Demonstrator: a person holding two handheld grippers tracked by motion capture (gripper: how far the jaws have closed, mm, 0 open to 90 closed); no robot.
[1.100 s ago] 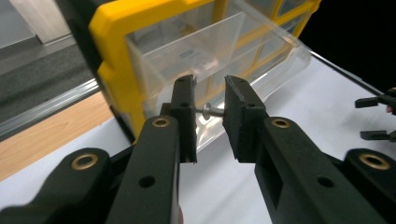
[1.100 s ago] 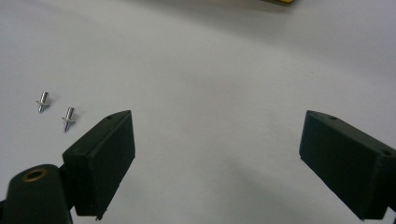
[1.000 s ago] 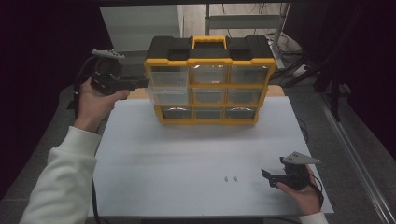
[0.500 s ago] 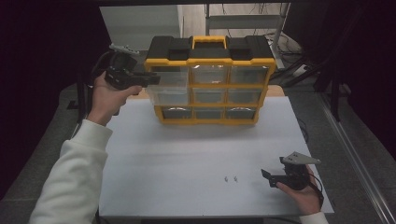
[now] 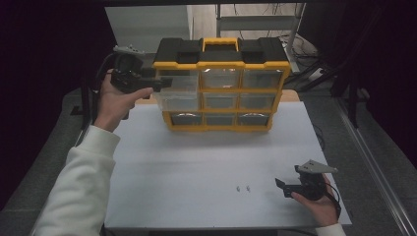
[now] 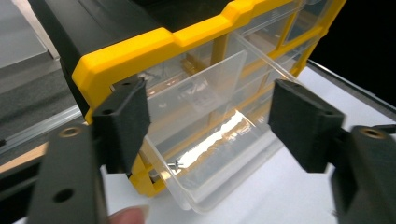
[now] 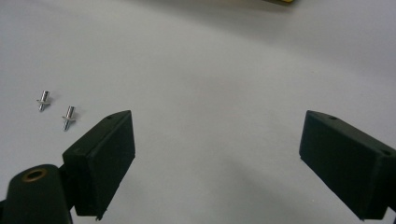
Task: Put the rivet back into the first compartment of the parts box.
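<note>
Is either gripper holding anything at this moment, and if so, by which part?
Nothing is held. The left gripper stands open at the pulled-out clear drawer of the yellow organizer; the right gripper is open over the white mat.

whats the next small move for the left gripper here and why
Probably draw the left gripper back from the clear drawer, a judgement only. Its jaws stand open with the drawer's side wall between them, gripping nothing, and the drawer already sticks out of the yellow organizer. The two small metal pins lie by the open right gripper.
</note>
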